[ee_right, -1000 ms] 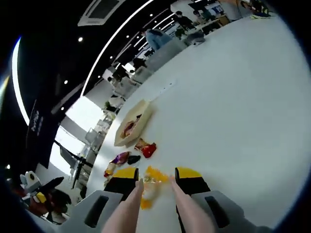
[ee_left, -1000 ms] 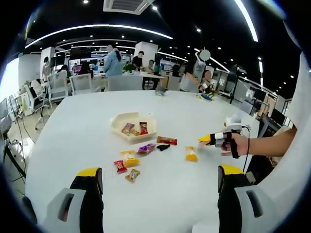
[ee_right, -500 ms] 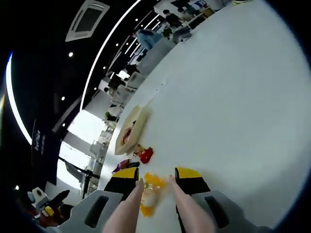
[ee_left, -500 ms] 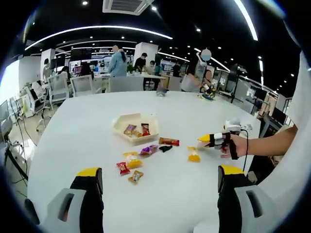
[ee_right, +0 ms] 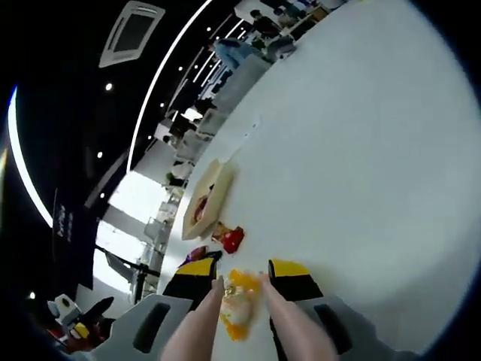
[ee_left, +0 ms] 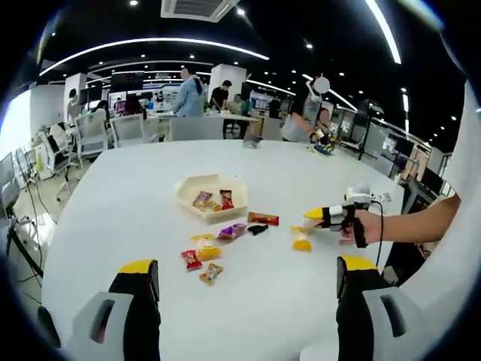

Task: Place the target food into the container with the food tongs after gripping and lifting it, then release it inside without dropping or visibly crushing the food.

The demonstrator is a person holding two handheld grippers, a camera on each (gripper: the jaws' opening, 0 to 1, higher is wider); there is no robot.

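A yellow snack packet [ee_right: 239,301] lies between the tips of pale food tongs [ee_right: 201,325], which run up between the jaws of my right gripper [ee_right: 243,268]. The jaws press on the tong arms. In the left gripper view the right gripper [ee_left: 319,215] is held by a hand at the right, with the yellow packet [ee_left: 301,240] just below its tip. I cannot tell whether the packet touches the table. A cream container [ee_left: 213,201] with a few packets inside stands at mid-table, also seen as the container [ee_right: 204,197] further ahead. My left gripper [ee_left: 248,265] stands open over the near table.
Loose packets lie between the container and me: red-orange [ee_left: 263,219], purple [ee_left: 229,231], dark [ee_left: 257,229], yellow [ee_left: 203,248], red [ee_left: 190,259] and orange [ee_left: 210,272]. A red packet [ee_right: 231,238] lies just ahead of the tongs. The white table [ee_left: 150,180] is large; chairs and people are behind it.
The yellow packet now sits deeper between the tong arms, which have closed in on it. The right view has tilted a little. The left gripper has barely moved.
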